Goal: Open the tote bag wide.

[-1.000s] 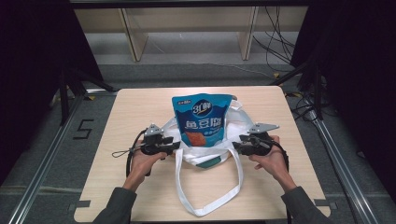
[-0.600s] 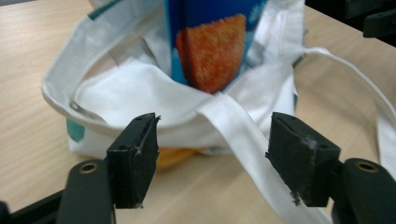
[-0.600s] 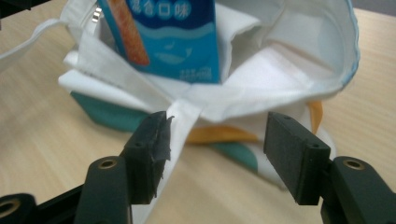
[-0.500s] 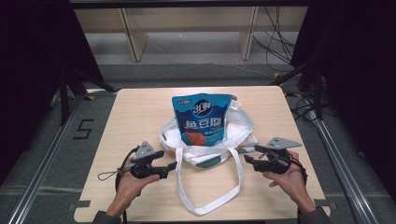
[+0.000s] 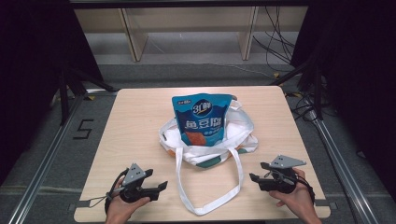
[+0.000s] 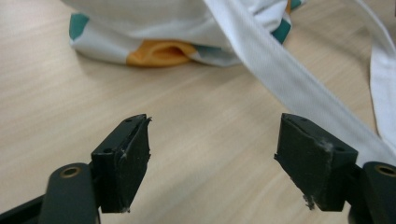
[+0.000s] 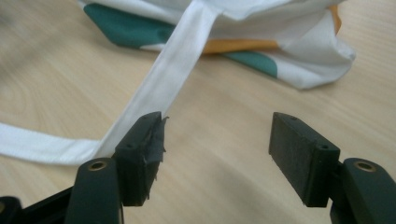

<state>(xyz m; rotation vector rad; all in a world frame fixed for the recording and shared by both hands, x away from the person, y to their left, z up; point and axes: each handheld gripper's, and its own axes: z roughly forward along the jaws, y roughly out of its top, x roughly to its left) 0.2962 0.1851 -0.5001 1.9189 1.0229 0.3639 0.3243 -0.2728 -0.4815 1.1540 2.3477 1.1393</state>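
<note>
Both tools have let go of the white tote bag and drawn back toward the near edge of the bench: the left tool sits by the near left corner and the right tool by the near right, each with jaws that have just been opening and now stand spread with nothing between them. The bag rests mid-bench with the blue snack pouch upright inside and its straps trailing toward the near edge, so the packing looks done.

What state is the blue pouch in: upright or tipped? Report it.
Upright: the blue pouch stands in the white bag, its top edge uppermost.
</note>
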